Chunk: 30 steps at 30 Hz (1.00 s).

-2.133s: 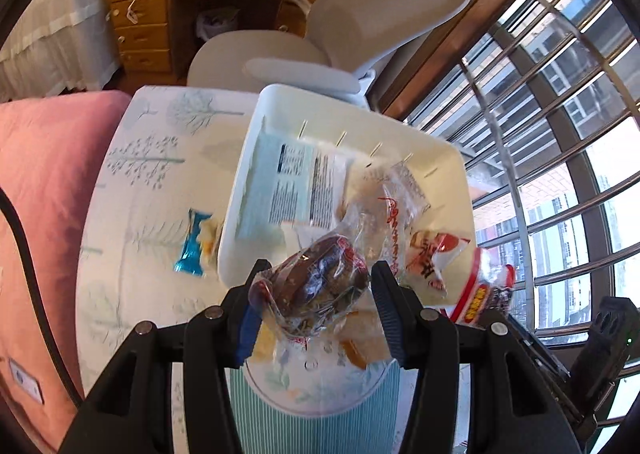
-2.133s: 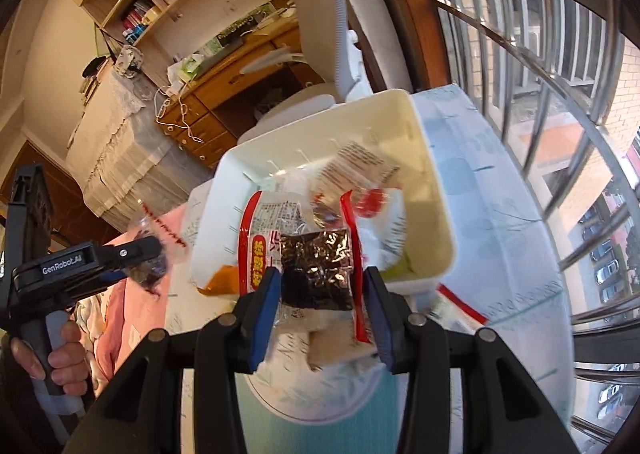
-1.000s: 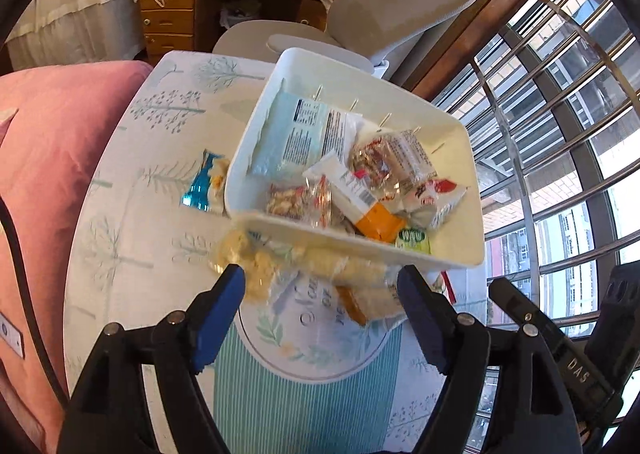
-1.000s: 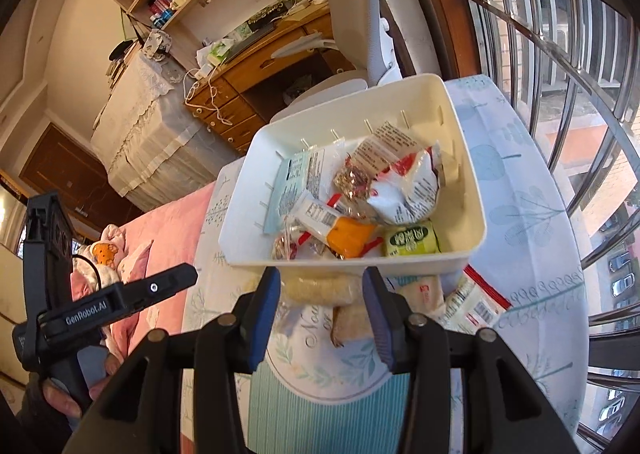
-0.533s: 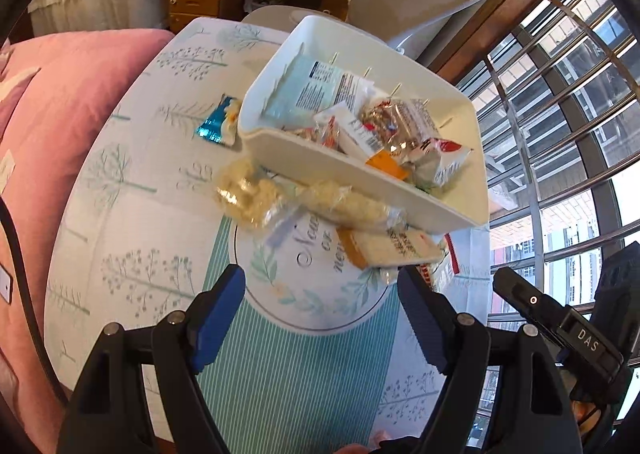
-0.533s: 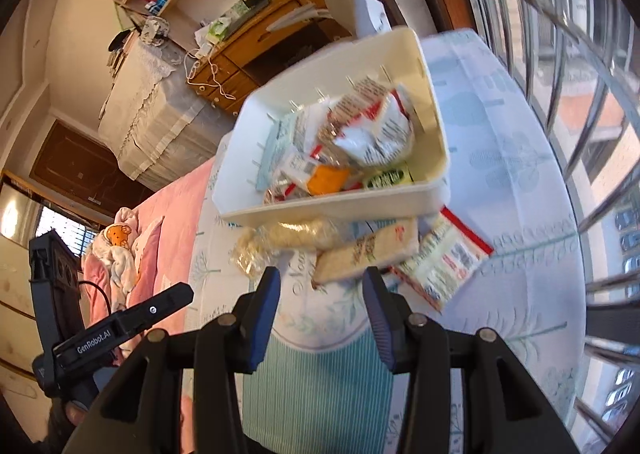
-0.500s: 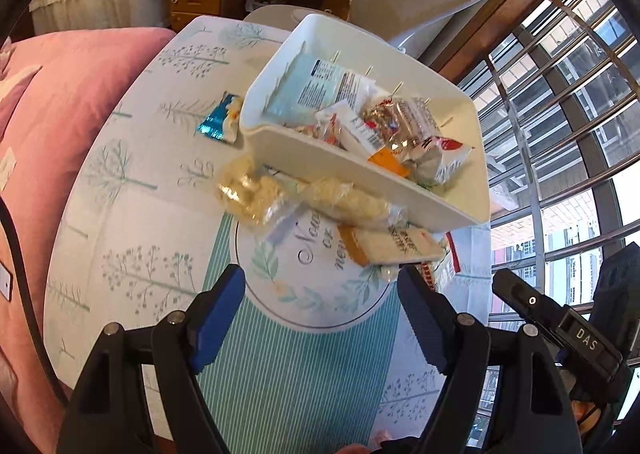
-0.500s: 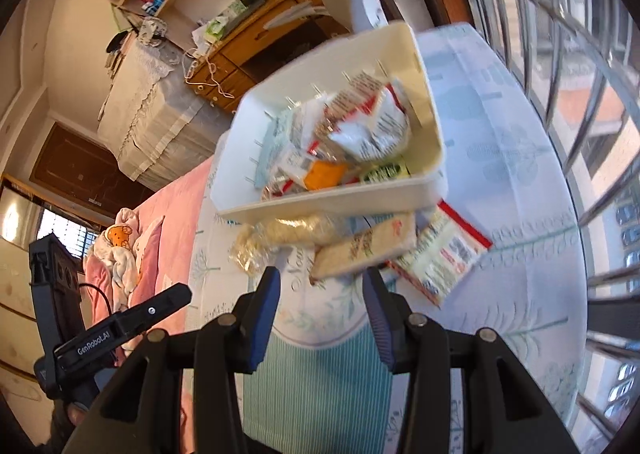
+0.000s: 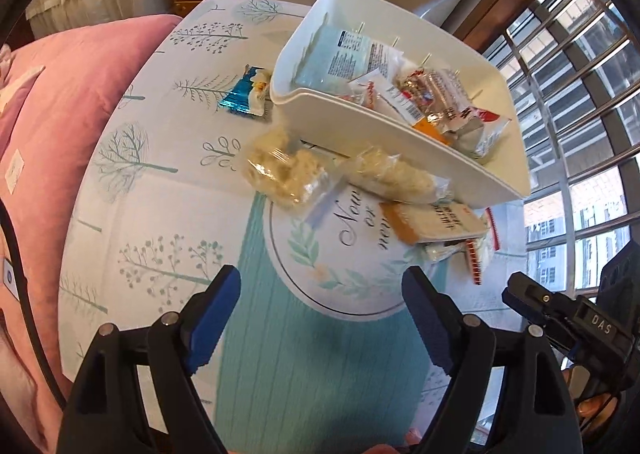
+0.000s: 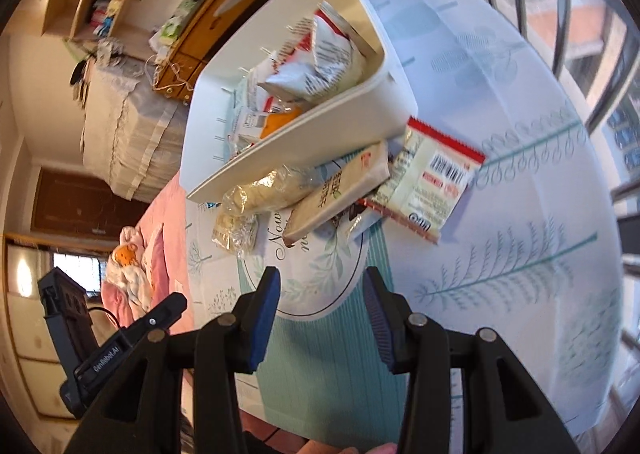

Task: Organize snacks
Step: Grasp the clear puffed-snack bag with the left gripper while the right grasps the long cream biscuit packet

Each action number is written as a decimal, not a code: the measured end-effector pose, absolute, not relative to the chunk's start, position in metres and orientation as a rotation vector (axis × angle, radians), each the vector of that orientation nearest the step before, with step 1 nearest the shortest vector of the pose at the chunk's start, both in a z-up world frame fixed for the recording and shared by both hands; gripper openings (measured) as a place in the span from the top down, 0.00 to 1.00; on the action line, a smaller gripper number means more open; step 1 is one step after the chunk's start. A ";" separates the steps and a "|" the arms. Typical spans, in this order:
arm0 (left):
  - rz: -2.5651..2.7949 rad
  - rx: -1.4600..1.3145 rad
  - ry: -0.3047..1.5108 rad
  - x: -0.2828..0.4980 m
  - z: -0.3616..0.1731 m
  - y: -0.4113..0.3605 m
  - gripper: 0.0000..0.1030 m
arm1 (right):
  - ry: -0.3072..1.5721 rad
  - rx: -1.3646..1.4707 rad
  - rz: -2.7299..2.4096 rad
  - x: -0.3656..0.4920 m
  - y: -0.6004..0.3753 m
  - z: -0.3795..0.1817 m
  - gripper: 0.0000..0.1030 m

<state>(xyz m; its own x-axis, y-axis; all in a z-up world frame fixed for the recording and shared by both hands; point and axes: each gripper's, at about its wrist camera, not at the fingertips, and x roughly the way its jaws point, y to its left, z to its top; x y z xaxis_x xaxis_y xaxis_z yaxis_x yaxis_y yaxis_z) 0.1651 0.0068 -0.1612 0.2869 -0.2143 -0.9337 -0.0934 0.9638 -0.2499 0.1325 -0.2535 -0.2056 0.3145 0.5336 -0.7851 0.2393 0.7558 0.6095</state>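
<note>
Smooth, matt white plastic bin point(image 9: 400, 141); crinkly glossy clear wrapper point(image 9: 284, 169) at its seven o'clock; shiny blue foil packet point(image 9: 244, 95) at nine o'clock; matt printed tablecloth point(image 9: 160, 189); matt pink fabric point(image 9: 60, 93)

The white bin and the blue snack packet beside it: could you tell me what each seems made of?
White bin: apparently moulded plastic, smooth and satin, with thin walls and rounded corners.
Blue snack packet: probably metallised plastic film, glossy and crinkled, catching bright glints.

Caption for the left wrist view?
Empty left hand-held gripper, jaws opening, above loose snack packets beside a filled white bin.
</note>
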 end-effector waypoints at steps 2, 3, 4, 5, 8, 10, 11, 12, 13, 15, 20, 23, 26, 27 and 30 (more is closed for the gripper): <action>-0.092 -0.261 1.287 0.171 -0.166 0.010 0.18 | 1.270 0.773 0.201 0.133 -0.250 -0.210 0.58; -0.103 -0.249 1.292 0.175 -0.168 0.012 0.18 | 1.269 0.788 0.194 0.134 -0.248 -0.211 0.58; -0.113 -0.236 1.299 0.179 -0.171 0.013 0.16 | 1.266 0.807 0.184 0.134 -0.245 -0.213 0.58; -0.118 -0.227 1.303 0.183 -0.173 0.014 0.16 | 1.264 0.822 0.175 0.135 -0.243 -0.215 0.58; -0.159 -0.175 1.320 0.195 -0.182 0.016 0.16 | 1.258 0.877 0.137 0.136 -0.237 -0.223 0.58; -0.186 -0.139 1.328 0.202 -0.188 0.016 0.16 | 1.252 0.920 0.114 0.136 -0.232 -0.229 0.58; -0.201 -0.124 1.331 0.206 -0.191 0.016 0.15 | 1.250 0.939 0.103 0.136 -0.230 -0.232 0.58; -0.216 -0.111 1.332 0.210 -0.194 0.016 0.15 | 1.248 0.957 0.092 0.137 -0.228 -0.235 0.58; -0.230 -0.095 1.332 0.214 -0.197 0.016 0.14 | 1.246 0.978 0.077 0.137 -0.225 -0.239 0.58; -0.250 -0.068 1.331 0.221 -0.203 0.015 0.14 | 1.238 1.009 0.059 0.138 -0.220 -0.245 0.58; -0.312 -0.026 1.330 0.238 -0.219 0.015 0.14 | 1.191 1.082 0.003 0.142 -0.208 -0.258 0.58; -0.345 -0.001 1.335 0.247 -0.229 0.014 0.14 | 1.161 1.109 -0.029 0.147 -0.206 -0.264 0.58; -0.373 0.011 1.341 0.253 -0.236 0.012 0.14 | 1.145 1.116 -0.063 0.152 -0.204 -0.269 0.58; -0.381 0.018 1.347 0.256 -0.239 0.011 0.14 | 1.140 1.115 -0.074 0.152 -0.204 -0.270 0.58; -0.395 0.024 1.367 0.261 -0.245 0.007 0.13 | 1.124 1.111 -0.098 0.155 -0.204 -0.273 0.60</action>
